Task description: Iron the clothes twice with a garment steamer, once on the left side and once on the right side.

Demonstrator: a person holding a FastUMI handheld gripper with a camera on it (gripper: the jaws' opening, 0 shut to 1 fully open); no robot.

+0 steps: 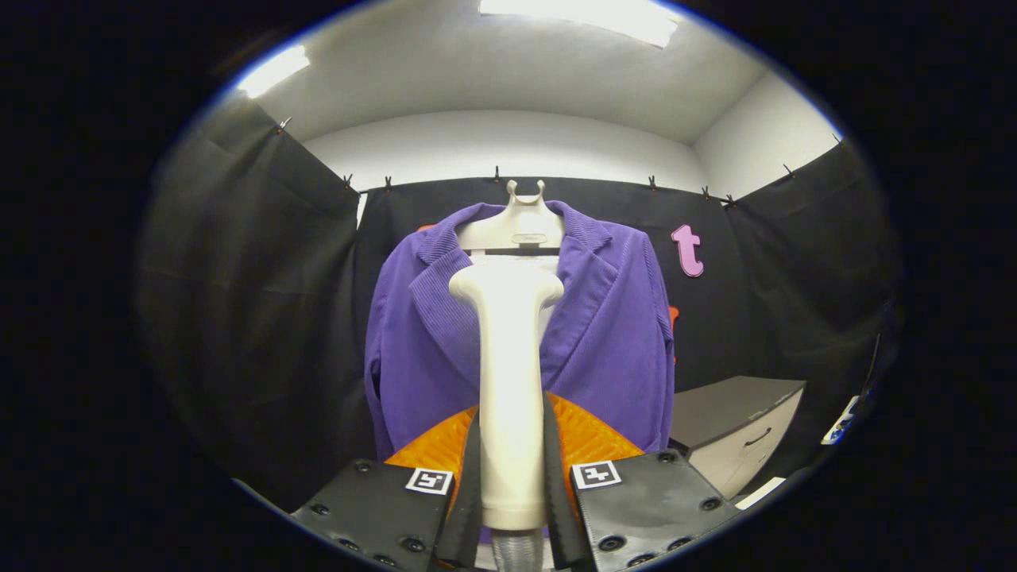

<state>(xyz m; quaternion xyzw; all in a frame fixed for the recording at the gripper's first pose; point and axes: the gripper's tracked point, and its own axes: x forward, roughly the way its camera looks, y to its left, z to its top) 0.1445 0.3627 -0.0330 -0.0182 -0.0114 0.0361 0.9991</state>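
The jaws of a hand-held gripper (512, 477) clench the handle of a cream-white garment steamer (508, 381), one finger pressed against each side of the handle so that almost no gap remains beyond the handle's own width. The steamer stands upright between the jaws, its handle rising straight ahead of them and widening at the top into a broad rounded head. A ribbed grey hose (516, 550) leaves the base of the handle, low between the fingers.

Just beyond the steamer head hangs a purple corduroy jacket (612, 342), the garment to be steamed, facing the jaws with its lapels open and its sleeves falling straight down on either side. The steamer head sits in front of the jacket's open centre, level with the lapels; whether it touches the cloth cannot be told from this angle. The jacket is draped on a pale hanger frame (524, 218) whose forked top shows above the collar.

Beyond the jaws and to their right, against the booth's black wall, stands a low cabinet (735, 433) with a dark top and a pale drawer front, well apart from the jacket's hem.
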